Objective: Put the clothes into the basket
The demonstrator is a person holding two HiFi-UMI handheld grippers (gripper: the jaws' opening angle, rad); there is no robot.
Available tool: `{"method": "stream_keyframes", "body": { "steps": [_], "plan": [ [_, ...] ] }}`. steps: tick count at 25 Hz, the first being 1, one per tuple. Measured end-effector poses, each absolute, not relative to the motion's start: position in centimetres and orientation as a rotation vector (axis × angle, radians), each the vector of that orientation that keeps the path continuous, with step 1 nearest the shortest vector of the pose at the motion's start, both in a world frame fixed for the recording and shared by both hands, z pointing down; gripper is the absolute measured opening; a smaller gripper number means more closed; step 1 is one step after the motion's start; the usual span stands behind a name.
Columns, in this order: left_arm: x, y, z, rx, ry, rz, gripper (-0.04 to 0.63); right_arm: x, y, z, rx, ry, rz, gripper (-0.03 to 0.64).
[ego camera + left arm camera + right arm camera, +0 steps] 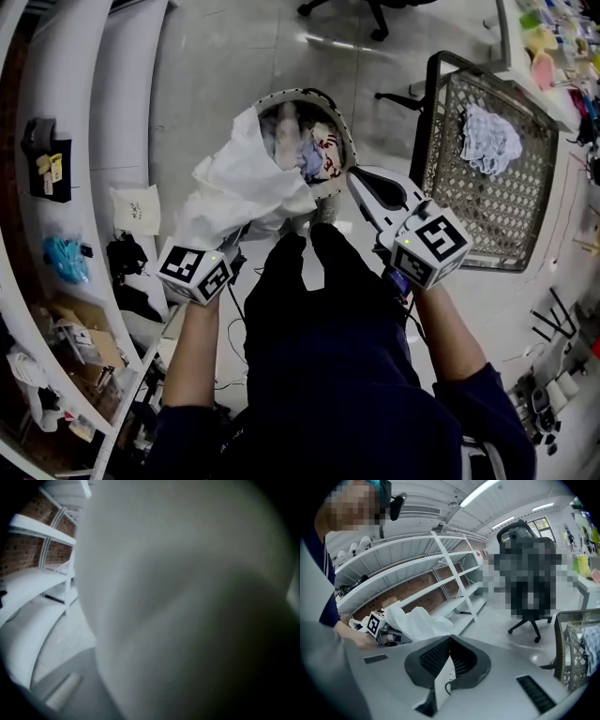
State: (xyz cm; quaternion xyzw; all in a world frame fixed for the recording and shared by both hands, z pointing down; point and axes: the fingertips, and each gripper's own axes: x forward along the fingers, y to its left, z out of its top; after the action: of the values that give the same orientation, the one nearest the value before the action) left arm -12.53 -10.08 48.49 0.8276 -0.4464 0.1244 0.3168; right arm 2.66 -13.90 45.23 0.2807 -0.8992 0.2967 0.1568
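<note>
Left tongs point(234, 242) pinch white garment point(246, 183) overlapping round basket point(339, 127) rim.

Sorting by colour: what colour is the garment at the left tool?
The garment is white; the head view shows it best.

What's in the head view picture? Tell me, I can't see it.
From above: the left gripper holds a white cloth beside a round bin holding clothes. The right gripper, jaws shut and empty, points at the bin. A woven basket with one pale cloth stands right.
</note>
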Motion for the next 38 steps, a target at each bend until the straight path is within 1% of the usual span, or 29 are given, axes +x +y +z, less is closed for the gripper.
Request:
{"method": "stream_keyframes", "body": {
  "steps": [17, 34, 38],
  "plan": [
    [-12.4, -15.6, 71.9, 2.008, -1.05, 0.481, 0.051, 2.8, -13.7, 61.6, 0.819, -2.397, 1.047, 0.008],
    [-11.5, -17.2, 90.8, 1.822, -0.983, 0.662, 0.052, 1.9, -14.8, 74.1, 0.81, -2.332, 1.178, 0.008],
    [-11.3, -17.0, 94.3, 1.81, -0.967, 0.717, 0.055, 1.9, -14.3, 76.7, 0.77, -2.314, 1.149, 0.008]
  ]
}}
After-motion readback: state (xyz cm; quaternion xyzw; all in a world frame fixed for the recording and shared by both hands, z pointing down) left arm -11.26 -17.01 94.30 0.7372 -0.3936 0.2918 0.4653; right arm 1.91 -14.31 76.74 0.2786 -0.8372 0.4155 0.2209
